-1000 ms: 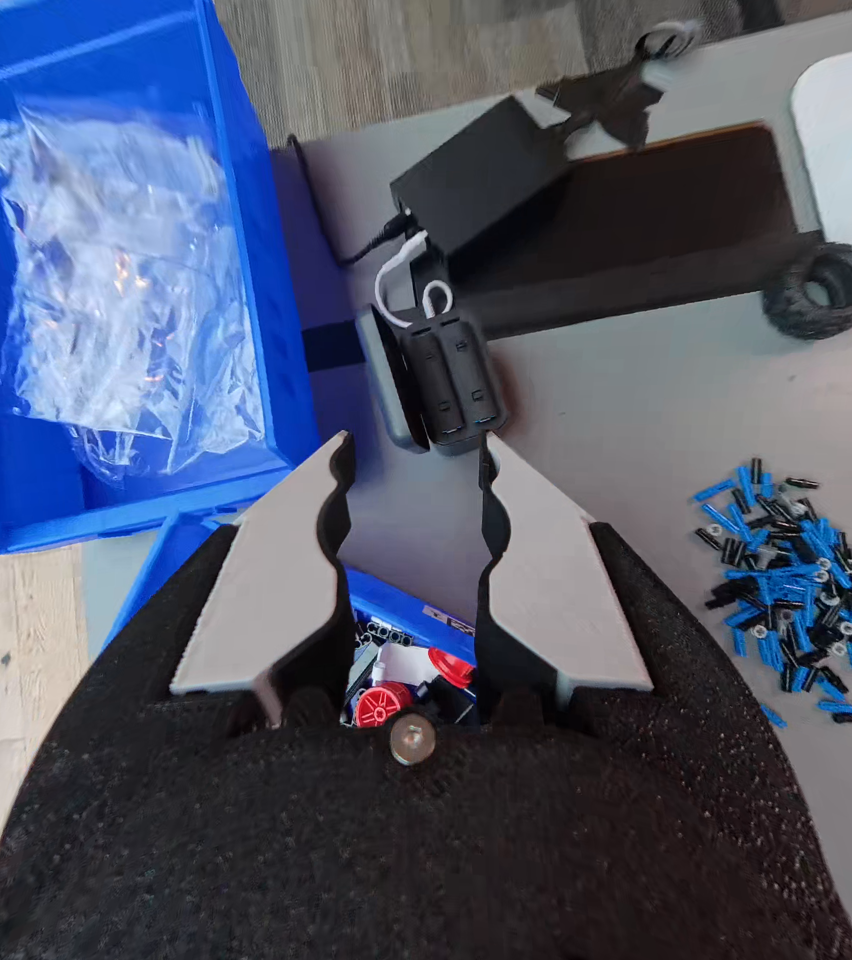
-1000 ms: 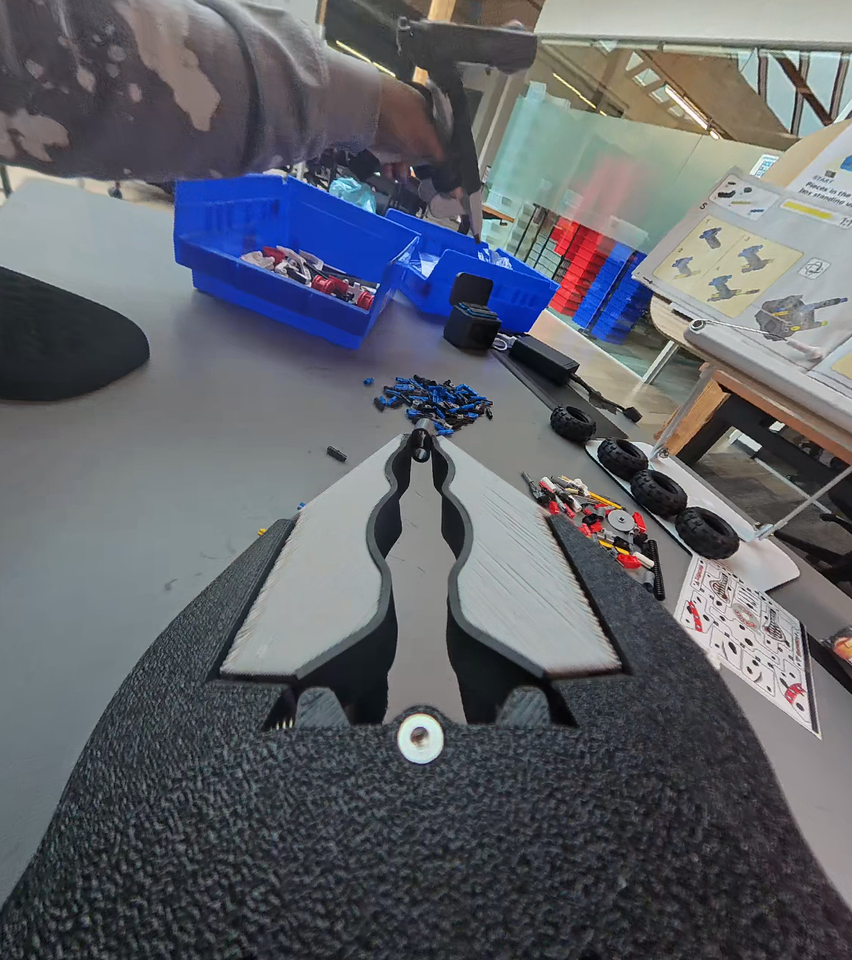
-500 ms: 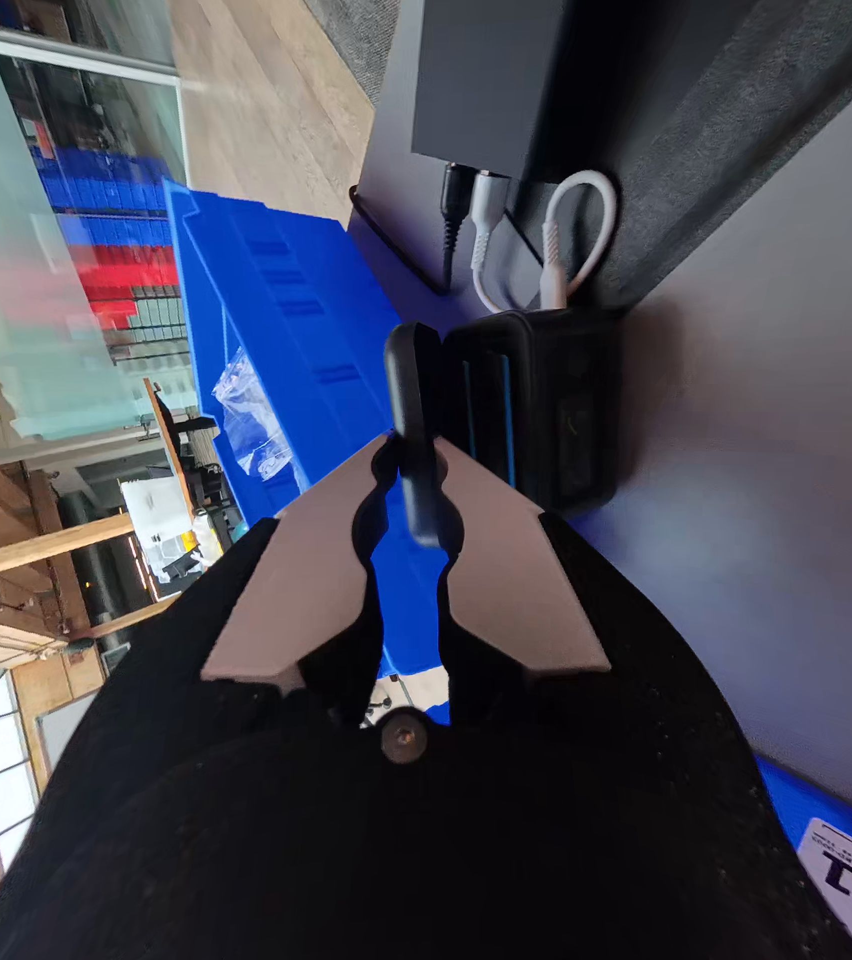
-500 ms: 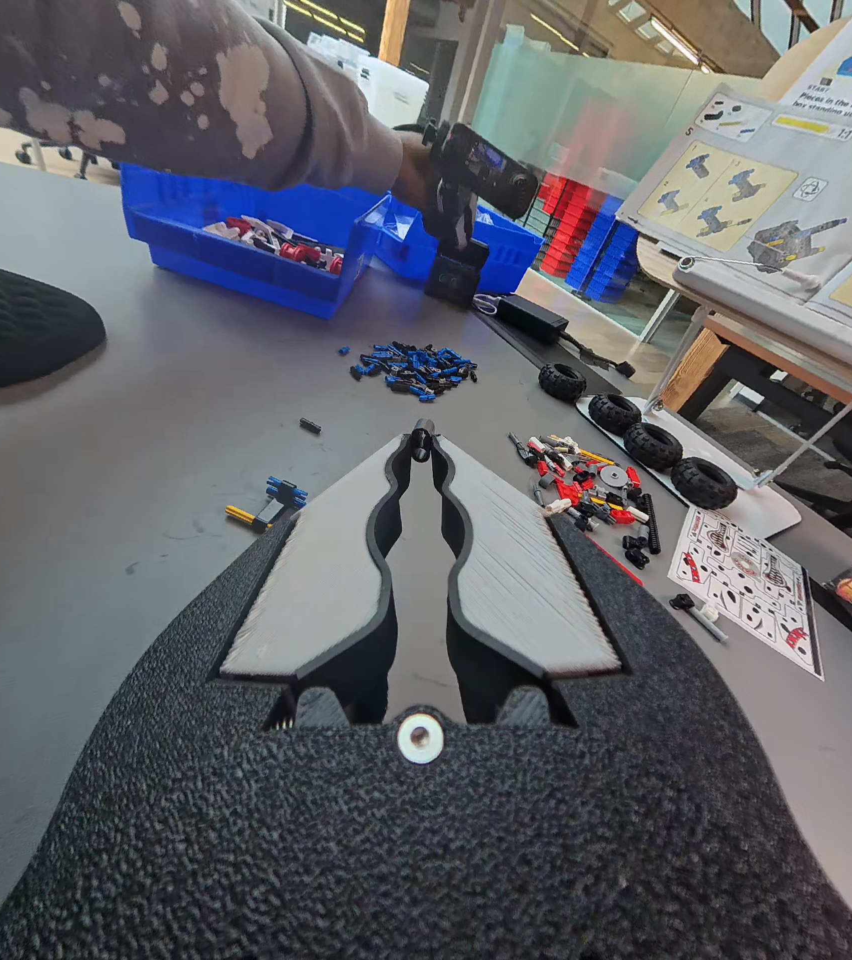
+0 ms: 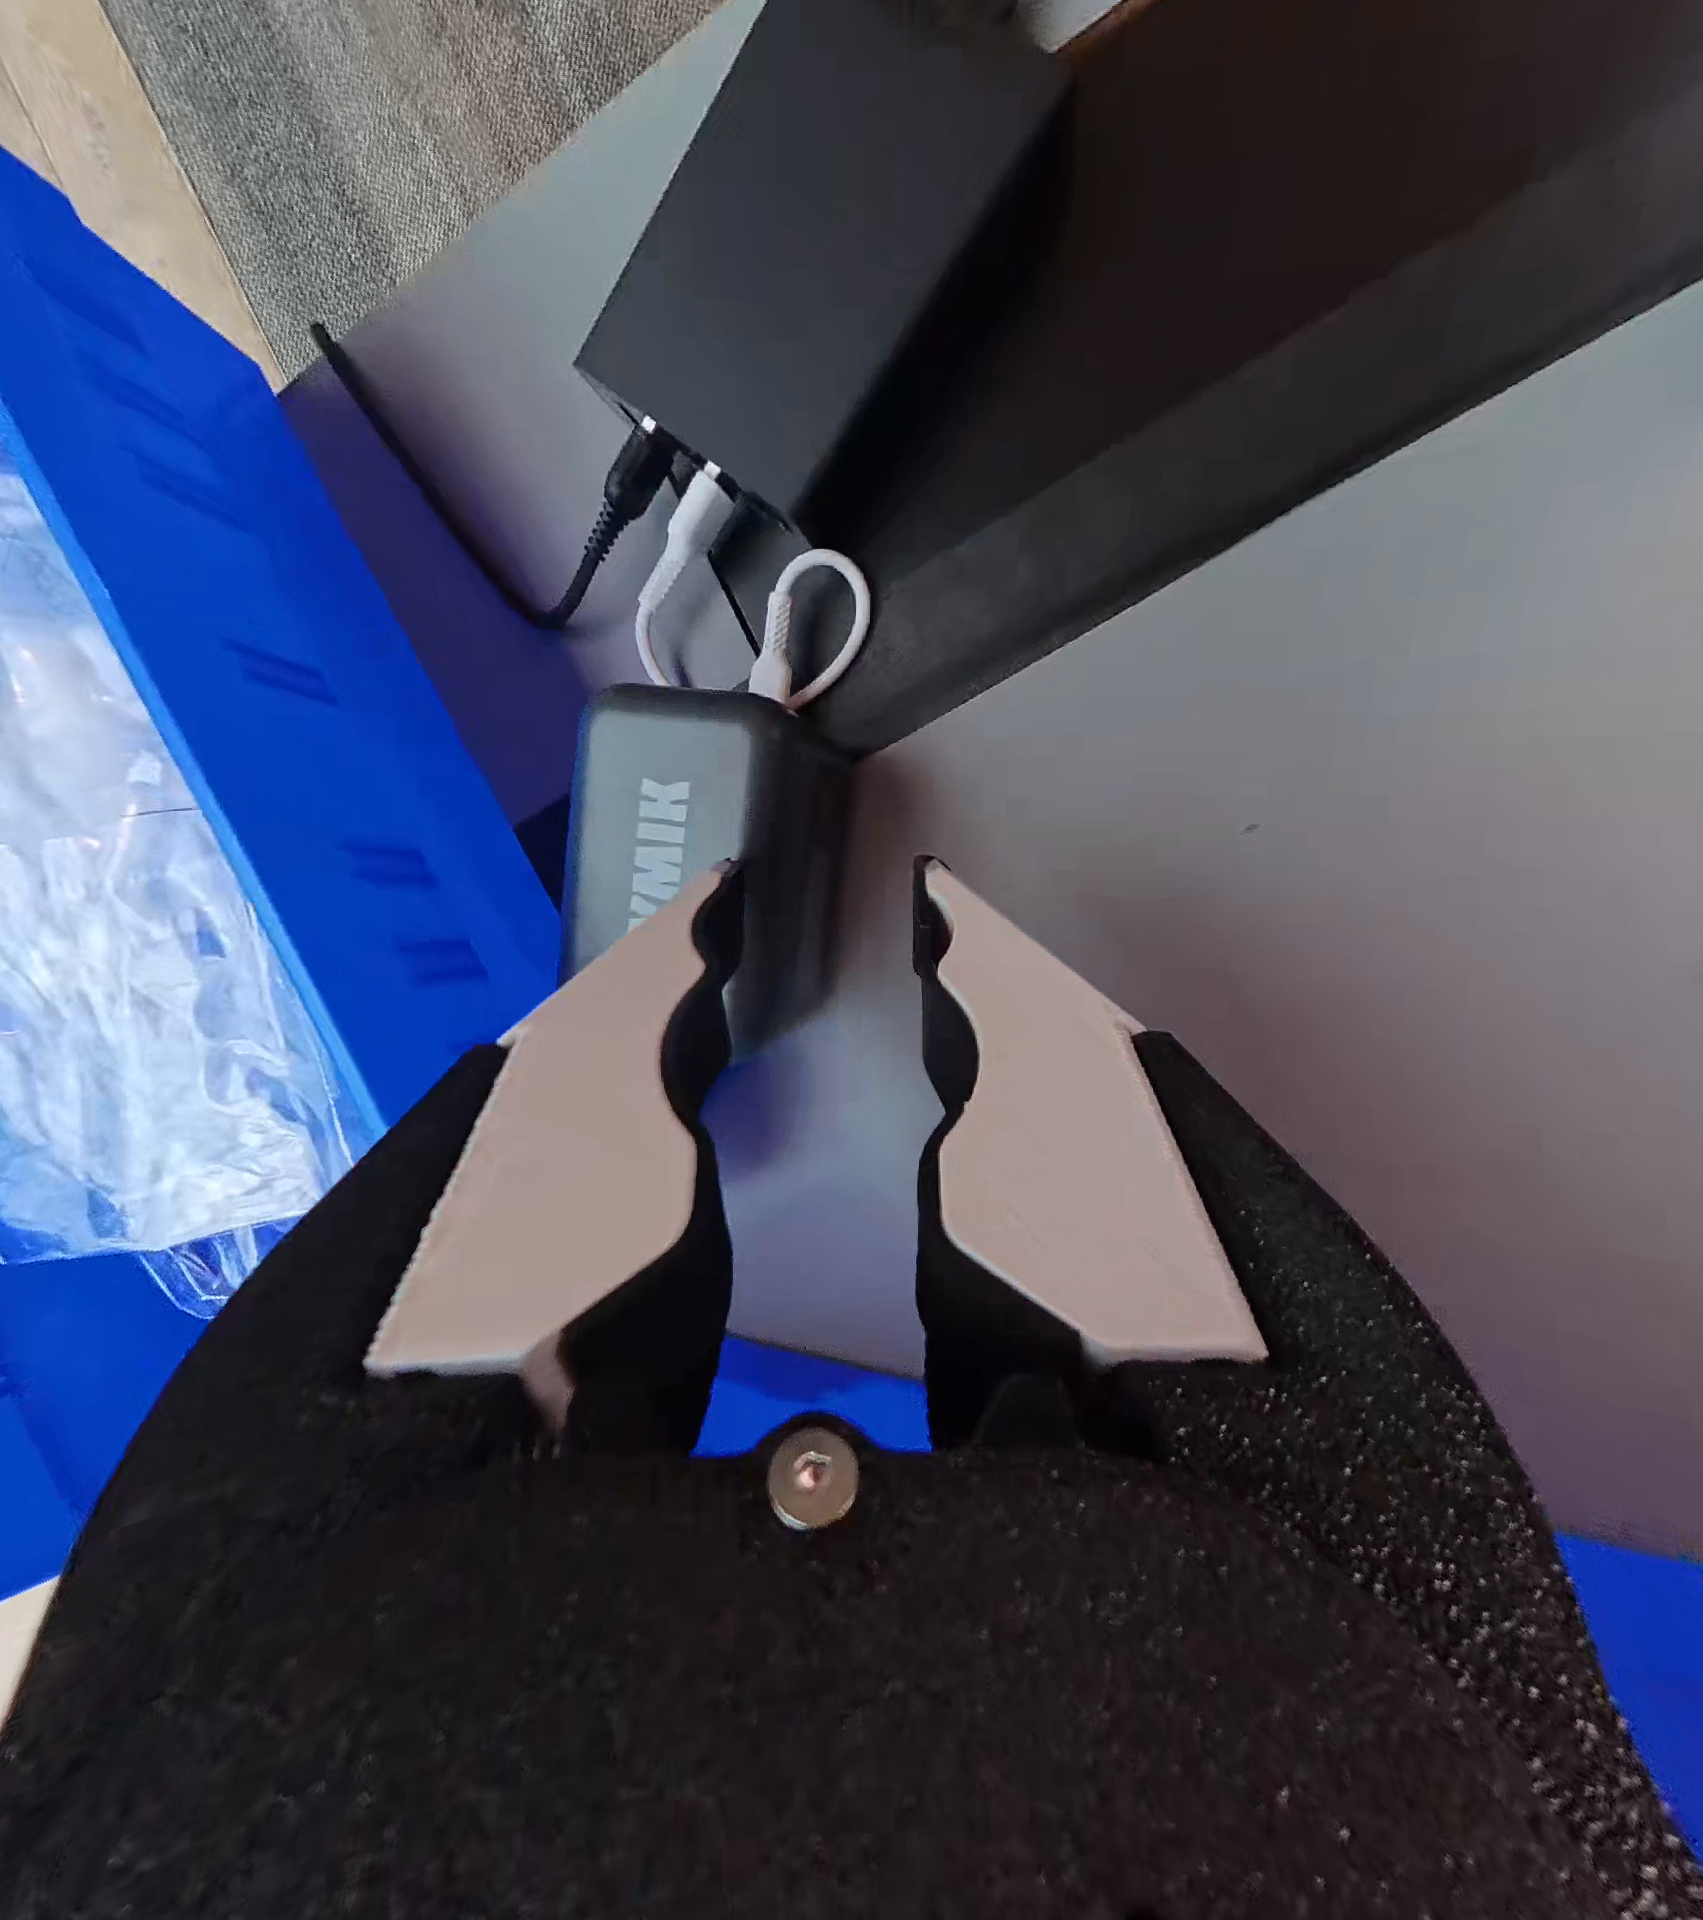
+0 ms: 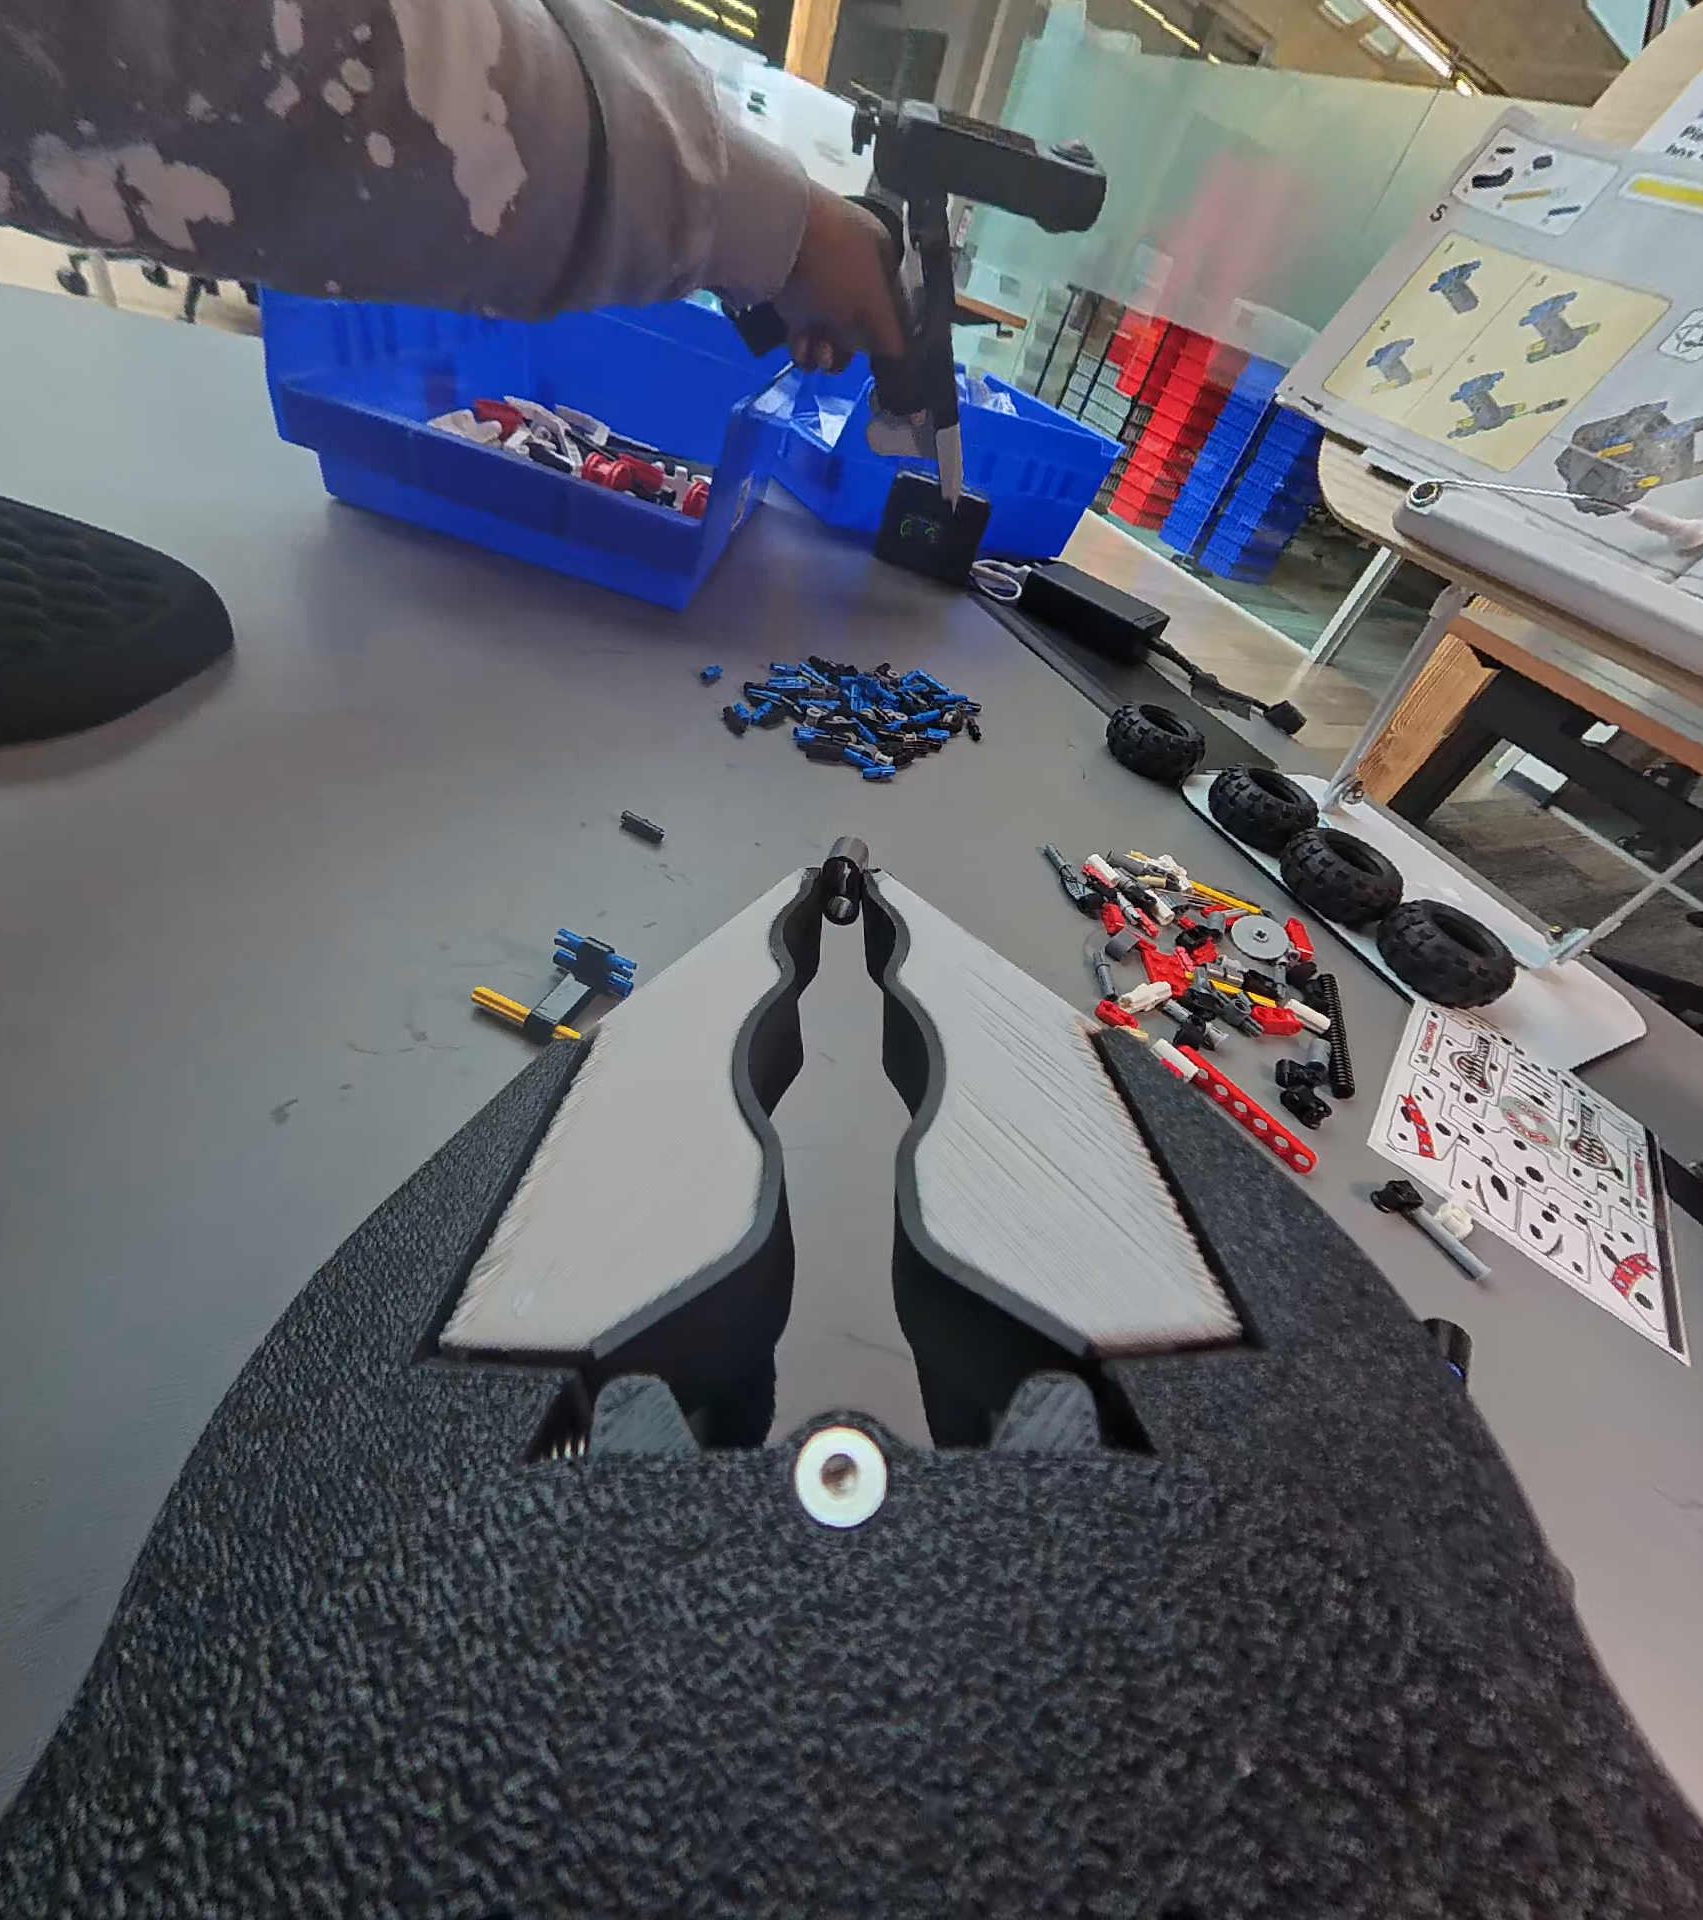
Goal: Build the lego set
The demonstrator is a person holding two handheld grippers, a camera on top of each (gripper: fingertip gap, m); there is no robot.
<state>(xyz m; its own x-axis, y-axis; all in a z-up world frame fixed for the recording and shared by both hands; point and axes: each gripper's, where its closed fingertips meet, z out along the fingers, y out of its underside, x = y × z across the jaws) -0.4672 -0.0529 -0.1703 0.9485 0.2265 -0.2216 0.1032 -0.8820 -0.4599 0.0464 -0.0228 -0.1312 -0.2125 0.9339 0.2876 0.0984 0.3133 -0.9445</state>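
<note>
Right tongs (image 6: 845, 871) pinched a small black peg (image 6: 842, 879) above the grey table (image 6: 203, 935) | left tongs (image 5: 823, 873) gaped, empty, by a black charger box (image 5: 691, 831) beside the blue bin (image 5: 234, 665) | loose blue and black pegs (image 6: 852, 712), tyres (image 6: 1340, 875), red and grey pieces (image 6: 1200, 966) lay on table

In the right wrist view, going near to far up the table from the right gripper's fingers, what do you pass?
Small black pin held at the right gripper tips → loose black pin → pile of blue and black pins → black charger case under the left gripper → blue bin.
</note>
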